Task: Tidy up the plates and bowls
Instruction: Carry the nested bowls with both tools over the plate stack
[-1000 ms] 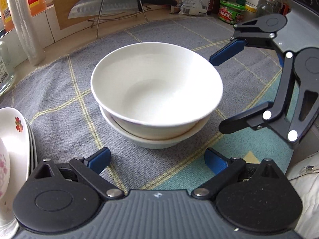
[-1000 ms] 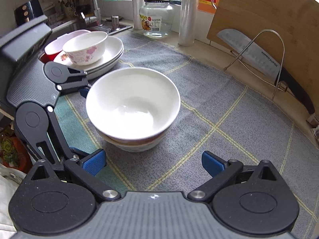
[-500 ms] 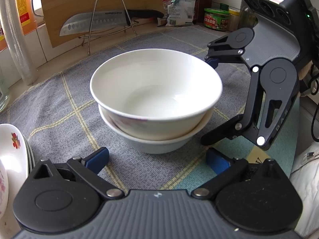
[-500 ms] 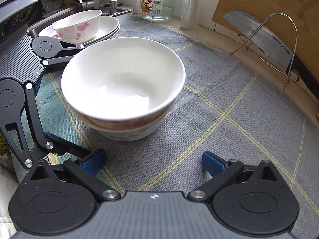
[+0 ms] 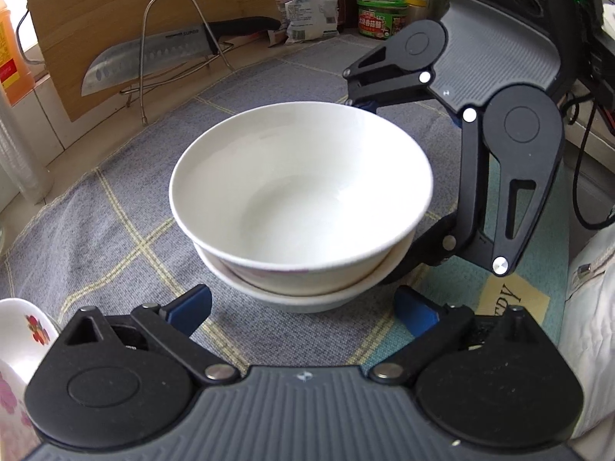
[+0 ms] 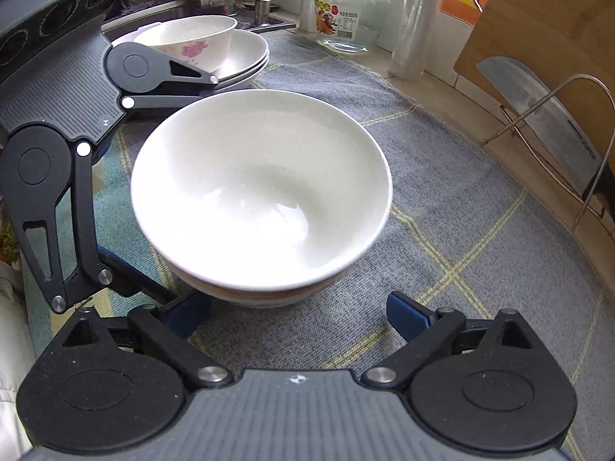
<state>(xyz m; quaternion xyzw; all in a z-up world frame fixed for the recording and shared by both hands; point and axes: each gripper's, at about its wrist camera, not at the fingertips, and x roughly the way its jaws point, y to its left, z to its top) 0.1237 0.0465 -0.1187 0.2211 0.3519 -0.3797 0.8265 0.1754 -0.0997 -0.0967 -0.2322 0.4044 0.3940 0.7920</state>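
Observation:
Two white bowls are nested on the grey cloth; the upper bowl (image 5: 300,192) (image 6: 261,188) sits inside the lower one (image 5: 307,296). My left gripper (image 5: 303,309) is open, its blue pads just short of the stack's near side. My right gripper (image 6: 300,313) is open too, close to the stack from the other side. Each gripper shows in the other's view, straddling the bowls: the right one in the left wrist view (image 5: 480,146), the left one in the right wrist view (image 6: 77,161). A flowered bowl (image 6: 192,44) stands on stacked plates (image 6: 246,57) behind.
A knife (image 5: 161,57) rests on a wire rack against a wooden board (image 5: 134,7). A glass jar (image 6: 349,11) and a plastic roll (image 6: 419,19) stand at the back. A flowered dish edge (image 5: 19,342) is at lower left. Packets and a green tub (image 5: 380,17) stand behind.
Both grippers have moved in toward the nested bowls from opposite sides; the stack looks larger and nearer in both views. The jaws stay open. The bowls have not moved.

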